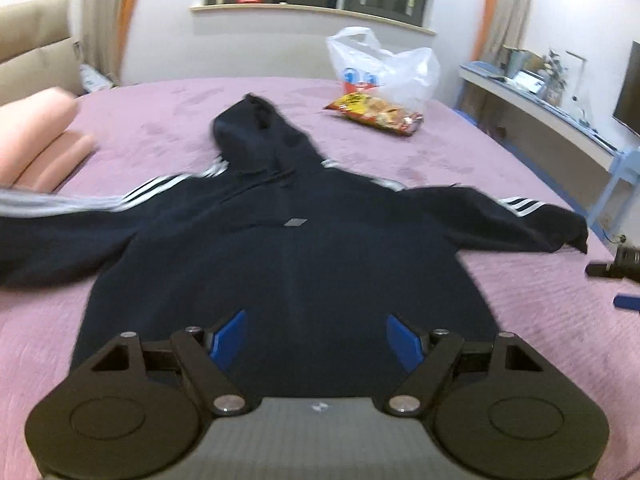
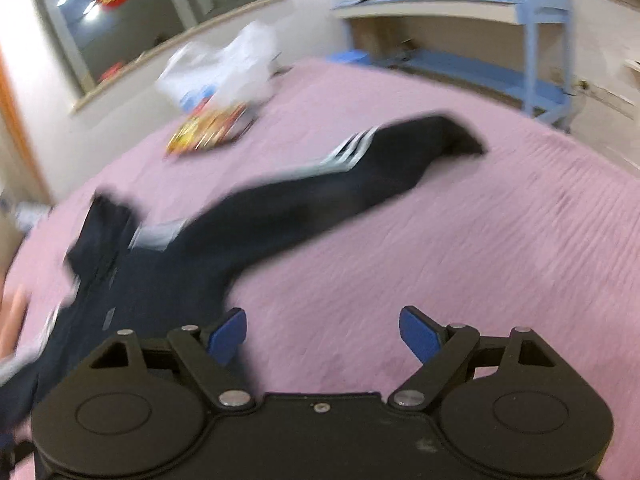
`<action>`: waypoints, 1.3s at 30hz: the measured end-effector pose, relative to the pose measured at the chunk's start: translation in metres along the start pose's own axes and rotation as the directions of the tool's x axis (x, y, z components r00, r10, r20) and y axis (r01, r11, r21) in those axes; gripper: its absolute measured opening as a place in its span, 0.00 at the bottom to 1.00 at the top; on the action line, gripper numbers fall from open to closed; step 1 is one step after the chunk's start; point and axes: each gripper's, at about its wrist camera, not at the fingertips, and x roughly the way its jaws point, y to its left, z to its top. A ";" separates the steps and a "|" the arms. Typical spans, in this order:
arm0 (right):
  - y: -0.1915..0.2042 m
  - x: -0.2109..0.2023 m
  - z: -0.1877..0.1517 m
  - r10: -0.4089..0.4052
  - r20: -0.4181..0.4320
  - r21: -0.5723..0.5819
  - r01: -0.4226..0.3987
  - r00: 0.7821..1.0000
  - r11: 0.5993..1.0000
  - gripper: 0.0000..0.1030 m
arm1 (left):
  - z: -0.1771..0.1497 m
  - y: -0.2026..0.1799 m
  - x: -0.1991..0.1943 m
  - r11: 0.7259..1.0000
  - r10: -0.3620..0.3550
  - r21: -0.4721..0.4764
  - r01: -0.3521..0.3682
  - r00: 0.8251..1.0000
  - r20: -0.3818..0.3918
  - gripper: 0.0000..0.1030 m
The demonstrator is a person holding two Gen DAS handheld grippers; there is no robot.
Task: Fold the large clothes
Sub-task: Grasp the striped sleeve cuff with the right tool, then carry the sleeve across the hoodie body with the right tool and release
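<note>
A dark navy hoodie [image 1: 288, 240] with white stripes on its sleeves lies spread flat, front up, on a pink bedspread [image 1: 540, 320], hood pointing away and both sleeves stretched out sideways. My left gripper [image 1: 316, 340] is open over the hoodie's lower hem, with nothing between its blue pads. My right gripper [image 2: 322, 332] is also open and empty. It hovers above bare bedspread [image 2: 440, 240], just beside the hoodie body [image 2: 168, 280] and below the right sleeve [image 2: 360, 184]. Its fingertips [image 1: 628, 302] show at the right edge of the left wrist view. The right wrist view is blurred.
A white plastic bag [image 1: 384, 68] and a yellow-red snack packet [image 1: 376, 114] lie on the bed beyond the hood. A folded pink blanket [image 1: 40, 140] sits at the left. A long shelf with clutter [image 1: 540, 100] and a blue frame [image 2: 548, 40] stand past the bed's right edge.
</note>
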 end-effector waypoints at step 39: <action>-0.213 0.206 0.135 -0.153 -0.030 0.370 0.153 0.988 0.916 0.20 | 0.127 -0.170 0.348 0.984 0.033 0.180 -0.004 0.986 -0.162 0.82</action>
